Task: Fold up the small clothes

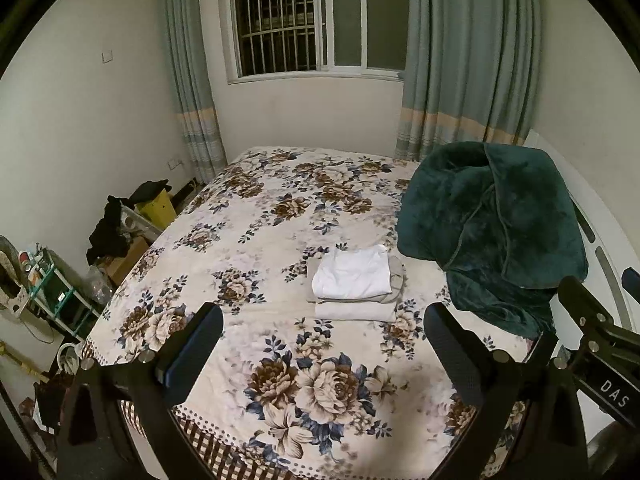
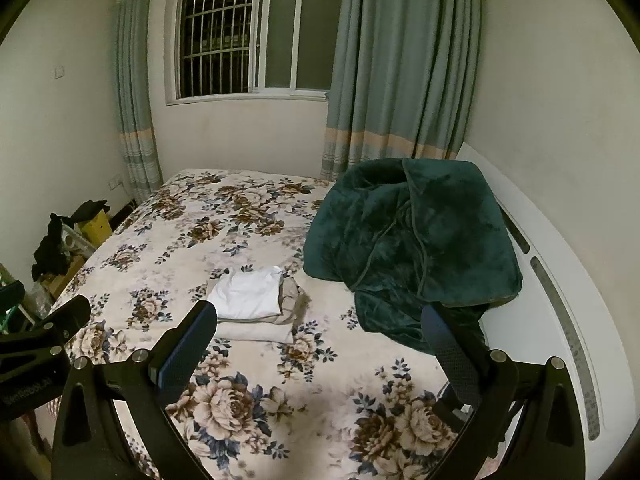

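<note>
A small stack of folded clothes (image 1: 354,284) lies on the floral bedspread (image 1: 256,216), a white piece on top, a beige one under it and another pale layer at the bottom. Taking that stack as the landmark: the rumpled dark green blanket (image 1: 492,224) sits just to its right, its edge nearly reaching the stack, and the barred window (image 1: 316,16) with grey-blue curtains (image 1: 468,60) is on the wall far behind it. Well off to the stack's left, beside the bed, are a yellow box (image 1: 158,210) with black clothing draped nearby.

The left gripper (image 1: 324,344) hovers in front of the stack with its jaws spread wide and nothing between them. The right gripper (image 2: 320,344) hangs likewise in front of the stack, fingers wide apart and empty.

In the left wrist view the other tool's body carries white letters "DAS". In the right wrist view, a pale line of print on the neighbouring tool looks like "GenRobot.AI", though it is too dim to be sure.
</note>
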### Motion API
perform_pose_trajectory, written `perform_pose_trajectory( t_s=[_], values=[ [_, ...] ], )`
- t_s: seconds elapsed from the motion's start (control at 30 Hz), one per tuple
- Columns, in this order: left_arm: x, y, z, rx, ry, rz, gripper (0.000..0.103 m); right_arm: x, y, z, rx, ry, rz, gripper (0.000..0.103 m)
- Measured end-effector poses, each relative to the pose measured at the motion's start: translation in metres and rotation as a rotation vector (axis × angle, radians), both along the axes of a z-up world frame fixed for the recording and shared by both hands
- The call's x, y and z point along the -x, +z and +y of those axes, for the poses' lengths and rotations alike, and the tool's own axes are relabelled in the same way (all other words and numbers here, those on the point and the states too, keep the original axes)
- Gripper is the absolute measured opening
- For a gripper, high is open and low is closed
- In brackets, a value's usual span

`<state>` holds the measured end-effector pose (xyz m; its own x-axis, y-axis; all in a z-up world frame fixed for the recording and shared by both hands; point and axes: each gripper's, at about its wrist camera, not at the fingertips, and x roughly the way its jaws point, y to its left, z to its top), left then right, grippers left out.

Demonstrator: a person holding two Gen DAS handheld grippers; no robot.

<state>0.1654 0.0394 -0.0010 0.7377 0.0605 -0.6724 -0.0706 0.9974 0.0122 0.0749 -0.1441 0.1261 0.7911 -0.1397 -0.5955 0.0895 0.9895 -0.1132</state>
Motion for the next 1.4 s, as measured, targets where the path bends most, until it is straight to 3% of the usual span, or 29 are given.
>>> perform_pose_trajectory(
  t_s=[1.4],
  values=[
    [0.007, 0.009, -0.001, -0.004, 0.021, -0.021, 0.103, 0.004, -0.002, 0.018, -0.023, 0.028, 0.006, 0.103]
  ],
)
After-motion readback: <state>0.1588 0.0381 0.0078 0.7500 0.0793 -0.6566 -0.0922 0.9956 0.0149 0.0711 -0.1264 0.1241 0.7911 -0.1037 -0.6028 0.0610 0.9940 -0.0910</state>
